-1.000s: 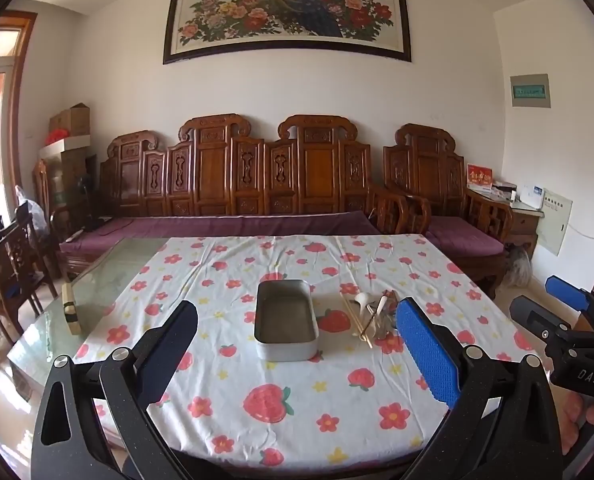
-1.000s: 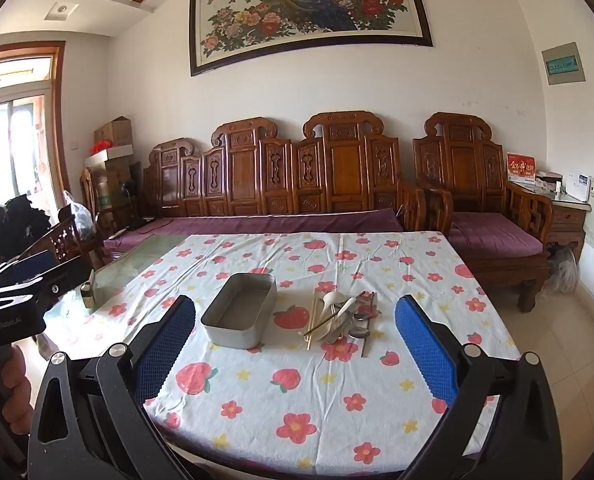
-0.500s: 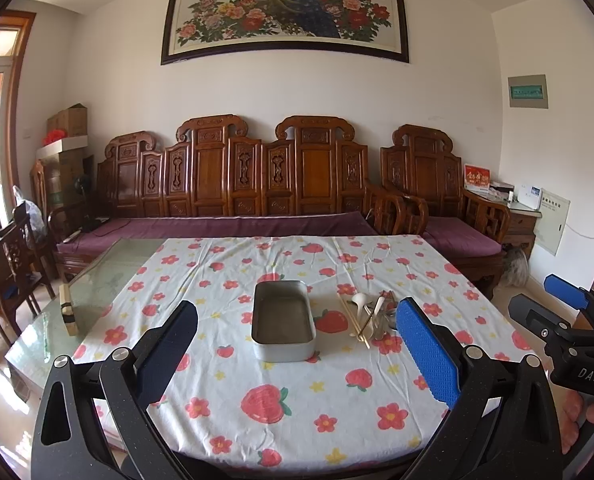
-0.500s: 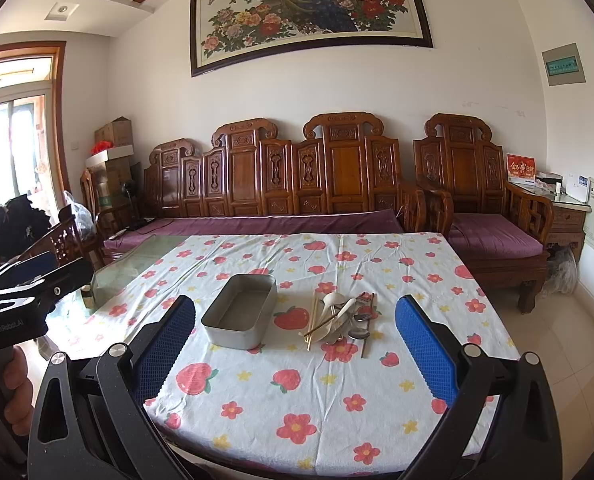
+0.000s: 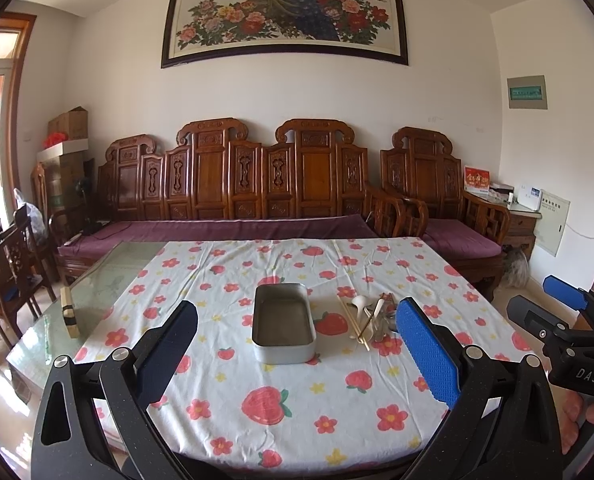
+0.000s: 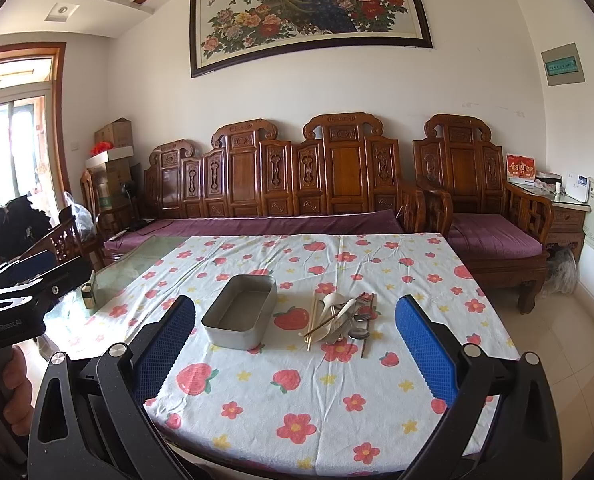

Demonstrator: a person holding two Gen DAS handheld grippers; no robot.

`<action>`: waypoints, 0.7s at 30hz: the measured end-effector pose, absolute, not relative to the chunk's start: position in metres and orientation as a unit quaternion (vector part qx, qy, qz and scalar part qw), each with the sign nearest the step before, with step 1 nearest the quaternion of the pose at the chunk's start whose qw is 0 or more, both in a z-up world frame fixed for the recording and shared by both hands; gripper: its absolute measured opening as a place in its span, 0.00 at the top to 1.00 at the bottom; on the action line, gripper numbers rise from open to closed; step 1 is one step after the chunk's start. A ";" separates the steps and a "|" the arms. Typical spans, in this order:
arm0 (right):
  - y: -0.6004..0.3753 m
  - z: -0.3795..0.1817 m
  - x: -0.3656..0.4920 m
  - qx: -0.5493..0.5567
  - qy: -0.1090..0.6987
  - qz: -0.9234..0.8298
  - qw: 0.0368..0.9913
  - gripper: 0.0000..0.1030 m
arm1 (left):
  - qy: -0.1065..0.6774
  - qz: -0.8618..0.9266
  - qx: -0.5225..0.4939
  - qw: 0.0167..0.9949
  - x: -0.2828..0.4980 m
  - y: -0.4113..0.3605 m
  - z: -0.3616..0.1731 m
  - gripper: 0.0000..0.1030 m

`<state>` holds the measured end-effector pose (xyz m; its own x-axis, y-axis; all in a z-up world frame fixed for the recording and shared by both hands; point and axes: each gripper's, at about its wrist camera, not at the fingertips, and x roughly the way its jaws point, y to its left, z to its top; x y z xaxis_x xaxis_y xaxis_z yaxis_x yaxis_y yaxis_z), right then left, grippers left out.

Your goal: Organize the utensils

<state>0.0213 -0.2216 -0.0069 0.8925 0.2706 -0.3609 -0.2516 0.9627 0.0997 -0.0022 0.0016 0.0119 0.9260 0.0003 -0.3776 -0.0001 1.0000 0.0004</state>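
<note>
An empty metal tin (image 5: 283, 323) (image 6: 241, 312) sits mid-table on the floral tablecloth (image 5: 297, 408) (image 6: 317, 400). Right of it lies a pile of utensils (image 5: 371, 318) (image 6: 343, 318): white spoons, wooden chopsticks, metal spoons. My left gripper (image 5: 297, 354) is open and empty, held above the near table edge, well short of the tin. My right gripper (image 6: 295, 354) is open and empty, also back from the pile. Each gripper shows at the edge of the other's view, the right one (image 5: 565, 320) and the left one (image 6: 29, 284).
A small wooden block (image 5: 68, 312) (image 6: 89, 290) lies on the bare glass tabletop at the left. A carved wooden sofa (image 5: 257, 200) stands behind the table, an armchair (image 6: 485, 216) at the back right, dining chairs (image 5: 13, 264) at the left.
Both views have shifted only slightly; the tin and utensils have not moved and both grippers stay open.
</note>
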 end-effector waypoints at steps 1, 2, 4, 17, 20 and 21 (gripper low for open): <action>-0.222 -0.007 0.021 0.025 0.189 0.134 0.972 0.03 | 0.192 0.000 0.001 0.981 -0.002 0.001 0.014 0.06; -0.222 -0.007 0.021 0.025 0.189 0.135 0.972 0.03 | 0.192 0.000 0.000 0.981 -0.002 0.001 0.014 0.06; -0.222 -0.007 0.021 0.024 0.188 0.134 0.973 0.03 | 0.192 0.000 0.001 0.981 -0.002 0.001 0.014 0.06; -0.222 -0.006 0.021 0.025 0.188 0.135 0.973 0.03 | 0.190 0.000 0.002 0.982 -0.004 -0.001 0.017 0.06; -0.222 -0.006 0.021 0.025 0.188 0.135 0.973 0.03 | 0.189 0.000 0.002 0.982 -0.003 -0.001 0.018 0.06; -0.222 -0.006 0.021 0.025 0.187 0.135 0.973 0.03 | 0.190 0.001 0.002 0.982 -0.004 -0.001 0.017 0.06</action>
<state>0.0206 -0.2224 -0.0061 0.8937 0.2714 -0.3574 -0.2524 0.9625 0.0998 -0.0039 -0.0012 0.0167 0.9281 0.0018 -0.3722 -0.0002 1.0000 0.0041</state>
